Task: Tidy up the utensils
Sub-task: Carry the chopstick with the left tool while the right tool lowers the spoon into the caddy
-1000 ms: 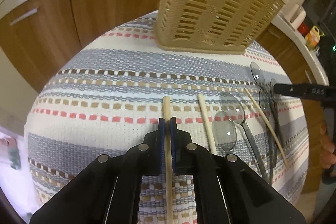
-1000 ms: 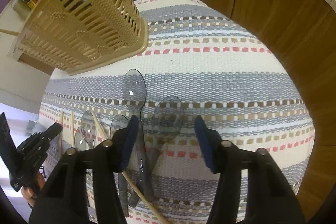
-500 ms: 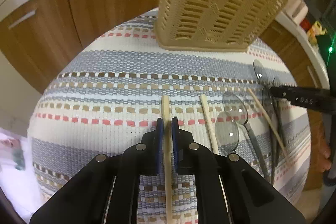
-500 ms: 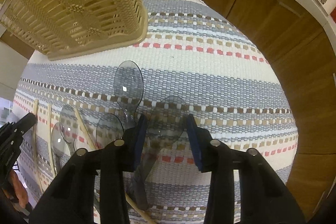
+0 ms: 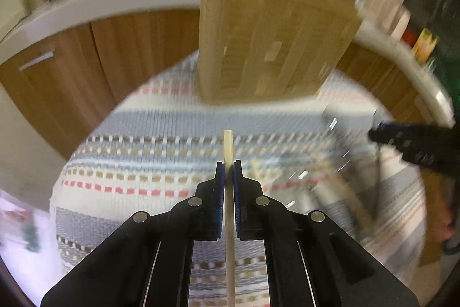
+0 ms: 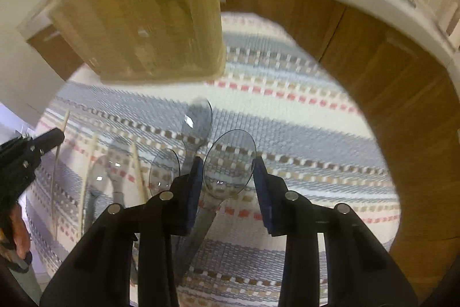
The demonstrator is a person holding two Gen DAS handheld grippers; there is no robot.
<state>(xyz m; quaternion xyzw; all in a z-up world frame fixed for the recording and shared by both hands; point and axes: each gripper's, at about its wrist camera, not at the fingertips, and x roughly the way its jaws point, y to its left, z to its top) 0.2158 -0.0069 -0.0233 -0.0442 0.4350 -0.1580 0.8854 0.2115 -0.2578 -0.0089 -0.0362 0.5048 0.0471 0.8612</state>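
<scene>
Chopstick (image 5: pixel 228 143) clamped between the jaws of the left gripper (image 5: pixel 229 166), running straight back along the gripper's axis, tip poking forward toward the woven basket (image 5: pixel 270 48) standing at the far side of the striped cloth (image 5: pixel 143 151). Judged from the blur and the angle, apparently lifted off the cloth and aimed at the basket. Best carried with the grip kept firm and the stick in line with the jaws, then tipped upright over the basket's open top before letting go, so the thin stick drops in end first rather than catching on the rim. Over on the other side, clear spoon (image 6: pixel 229 163) sitting bowl-forward between the pads of the right gripper (image 6: pixel 227 171), jaws part closed around the bowl; whether actually pinching it, cannot tell, since the left pad looks to touch the rim while the right one sits at its edge. Worth squeezing gently: smooth, curved plastic, likely to slip or twist out. Further spoons (image 6: pixel 115 160) and two more chopsticks (image 6: pixel 138 166) lying side by side on the cloth to the left of it, close enough to be nudged, so a straight upward lift advised. Basket near both grippers, so one delivery at a time to avoid crossing paths.
</scene>
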